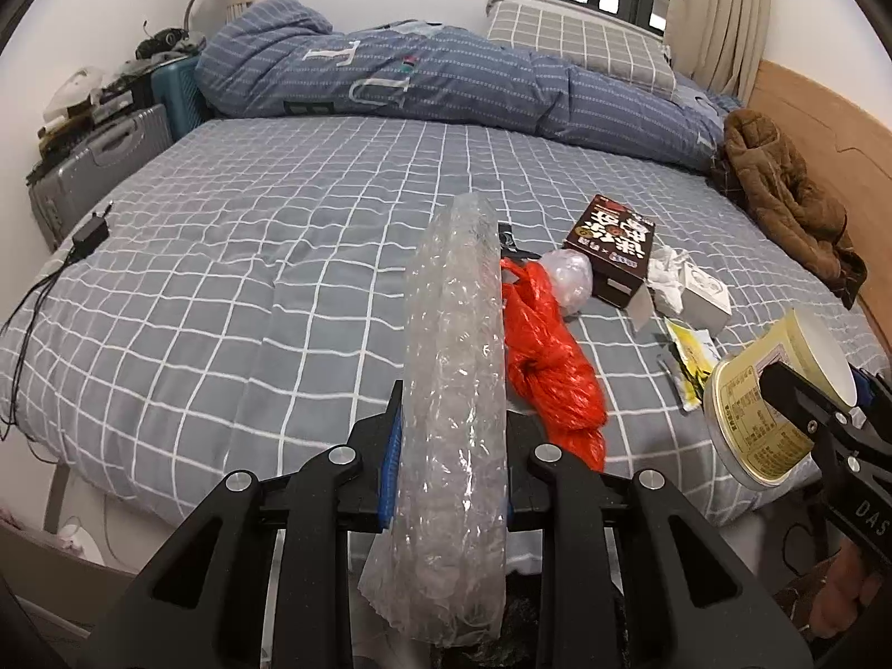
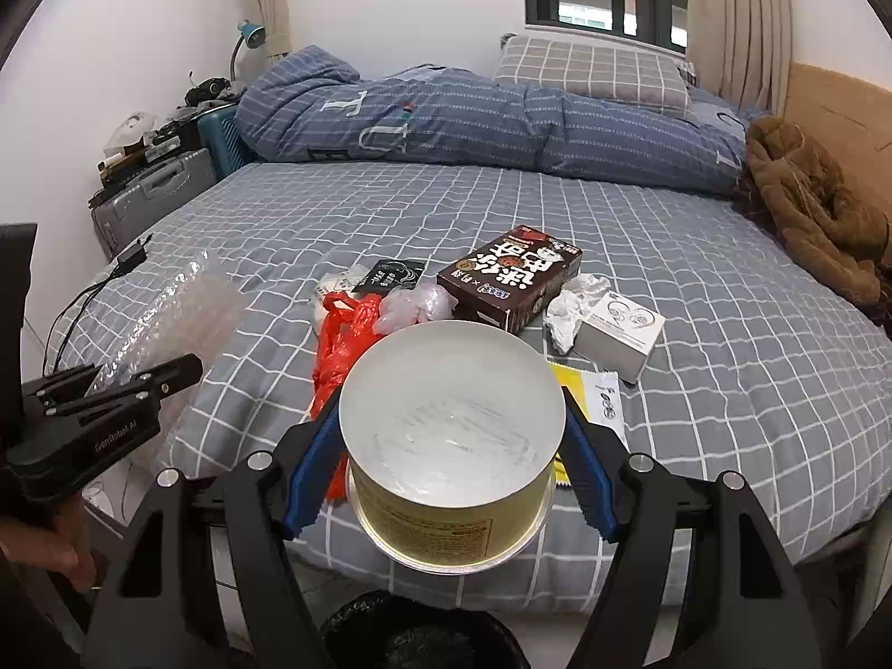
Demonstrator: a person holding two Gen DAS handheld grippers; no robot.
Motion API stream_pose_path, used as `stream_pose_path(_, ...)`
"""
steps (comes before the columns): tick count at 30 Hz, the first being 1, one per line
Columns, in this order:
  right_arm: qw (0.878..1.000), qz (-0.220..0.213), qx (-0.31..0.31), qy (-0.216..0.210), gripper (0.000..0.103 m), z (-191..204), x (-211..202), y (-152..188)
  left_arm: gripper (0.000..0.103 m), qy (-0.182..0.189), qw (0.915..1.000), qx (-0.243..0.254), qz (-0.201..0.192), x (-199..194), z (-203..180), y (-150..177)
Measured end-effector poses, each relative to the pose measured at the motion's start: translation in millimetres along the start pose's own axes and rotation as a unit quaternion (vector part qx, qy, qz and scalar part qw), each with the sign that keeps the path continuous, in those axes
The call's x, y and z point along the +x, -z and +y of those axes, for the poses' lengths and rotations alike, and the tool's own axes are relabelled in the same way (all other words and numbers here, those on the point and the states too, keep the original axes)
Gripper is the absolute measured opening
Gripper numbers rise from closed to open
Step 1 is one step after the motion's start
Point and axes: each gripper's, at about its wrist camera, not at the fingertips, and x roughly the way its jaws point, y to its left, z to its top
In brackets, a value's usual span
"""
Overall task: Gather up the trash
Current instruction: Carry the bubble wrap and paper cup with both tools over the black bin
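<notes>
At 9 o'clock of your right wrist view, your left gripper (image 2: 184,371) reaches in from the edge, its 2 fingers clamped on a roll of bubble wrap (image 2: 167,323). From its own camera the left gripper (image 1: 451,446) pinches that bubble wrap (image 1: 454,390) upright between the blue pads (image 1: 390,463), the roll running from 6 o'clock up past the middle of the frame.

Just right of the roll, a red bag (image 1: 549,368) lies crumpled on the bed (image 1: 251,234), with a clear plastic wad (image 1: 568,279) touching its far end. At 1 o'clock from the bag sits a brown box (image 1: 613,251), then white tissue (image 1: 666,279) and a small white box (image 1: 705,290) side by side. A yellow wrapper (image 1: 691,362) lies nearer you, at 4 o'clock from the brown box.

At 3 o'clock of the left view, your right gripper (image 1: 819,407) holds a yellow cup (image 1: 752,418) on its side. In the right view the right gripper (image 2: 451,446) grips the cup (image 2: 451,418) across its width, mouth facing the lens, held off the bed's near edge. Below it, at 6 o'clock, a black bin (image 2: 412,635) shows between the fingers.
</notes>
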Motion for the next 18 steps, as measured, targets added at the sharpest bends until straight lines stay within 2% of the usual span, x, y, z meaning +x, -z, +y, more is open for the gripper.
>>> stream_pose_path(7,1.000,0.004,0.010,-0.003,0.069,2,-23,9,0.025,0.010,0.9999,0.003,0.003,-20,-7,15)
stream_pose_path(18,1.000,0.016,0.011,0.002,0.069,11,-55,41,0.025,0.013,0.9997,0.006,0.019,-43,-15,49)
